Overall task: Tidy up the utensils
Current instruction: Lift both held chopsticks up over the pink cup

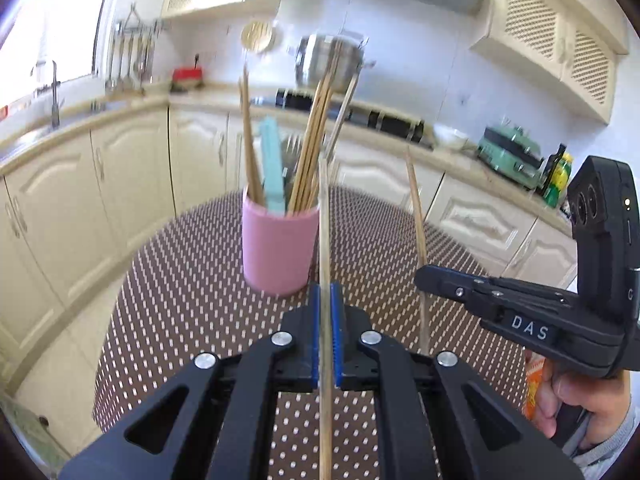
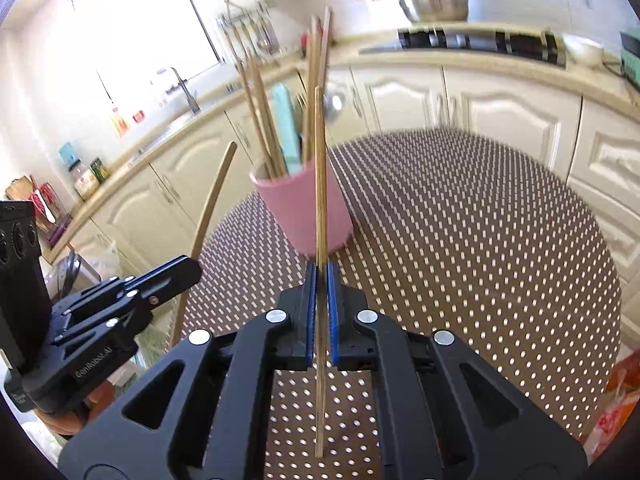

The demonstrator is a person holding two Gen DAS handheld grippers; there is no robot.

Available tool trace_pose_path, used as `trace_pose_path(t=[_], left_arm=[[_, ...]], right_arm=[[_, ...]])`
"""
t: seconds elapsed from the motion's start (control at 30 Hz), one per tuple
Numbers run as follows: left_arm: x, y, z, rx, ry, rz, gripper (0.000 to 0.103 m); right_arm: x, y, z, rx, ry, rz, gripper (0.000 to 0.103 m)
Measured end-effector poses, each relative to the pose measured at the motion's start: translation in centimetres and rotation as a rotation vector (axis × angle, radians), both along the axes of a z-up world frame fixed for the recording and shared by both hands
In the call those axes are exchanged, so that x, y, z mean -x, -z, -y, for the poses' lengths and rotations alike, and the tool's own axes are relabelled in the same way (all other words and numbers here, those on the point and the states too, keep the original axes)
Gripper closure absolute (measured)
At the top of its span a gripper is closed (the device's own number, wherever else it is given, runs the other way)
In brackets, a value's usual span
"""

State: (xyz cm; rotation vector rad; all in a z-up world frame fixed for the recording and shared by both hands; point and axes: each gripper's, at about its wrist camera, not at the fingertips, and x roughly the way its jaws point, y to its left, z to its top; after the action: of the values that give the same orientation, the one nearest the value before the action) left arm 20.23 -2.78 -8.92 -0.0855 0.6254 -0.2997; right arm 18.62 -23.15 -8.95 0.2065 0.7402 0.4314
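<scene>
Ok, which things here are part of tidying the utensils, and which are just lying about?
Part of the job:
- left tool, shut on a chopstick
- right tool, shut on another chopstick
- pink cup of chopsticks on the table

Lying about:
- steel pot
- green appliance
- bottles

- Bright daylight floods in from the window (image 2: pixel 132 20), blown out white.
- Motion blur smears the cabinets (image 1: pixel 128 168) and pot (image 1: pixel 330 62).
- Fisheye bends the edges; corners vignette dark.
</scene>
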Motion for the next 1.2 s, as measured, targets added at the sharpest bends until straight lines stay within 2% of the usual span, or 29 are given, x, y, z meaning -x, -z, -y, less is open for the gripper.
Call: trace_pose_path(t=[0.27, 0.43, 0.83, 1.0, 1.2], left_arm=[[0.6, -3.1, 0.9, 0.009, 0.033, 0.178, 0.098], [-0.2, -4.3, 0.7, 0.061, 0.034, 0.259, 0.098], [-5.3, -7.6, -1.7, 0.234, -0.033, 0.51, 0.098], [-8.1, -7.7, -2.3, 0.278, -0.077, 0.563, 0.098], [-9.7, -7.8, -2.0, 0.289, -0.11, 0.647, 0.098]], right_arm=[[0.2, -3.1, -0.6, -0.028, -0.008, 0.096, 0.097], [0.0, -4.7, -1.1, -0.029, 0.012, 0.174, 0.097], [-3.7, -8.8, -2.2, -0.075, 0.062, 0.423, 0.097], [-6.1, -9.9, -2.8, -0.105, 0.063, 0.493, 0.097], [-8.7, -10.1, -3.9, -0.109, 0.053, 0.539, 0.097]])
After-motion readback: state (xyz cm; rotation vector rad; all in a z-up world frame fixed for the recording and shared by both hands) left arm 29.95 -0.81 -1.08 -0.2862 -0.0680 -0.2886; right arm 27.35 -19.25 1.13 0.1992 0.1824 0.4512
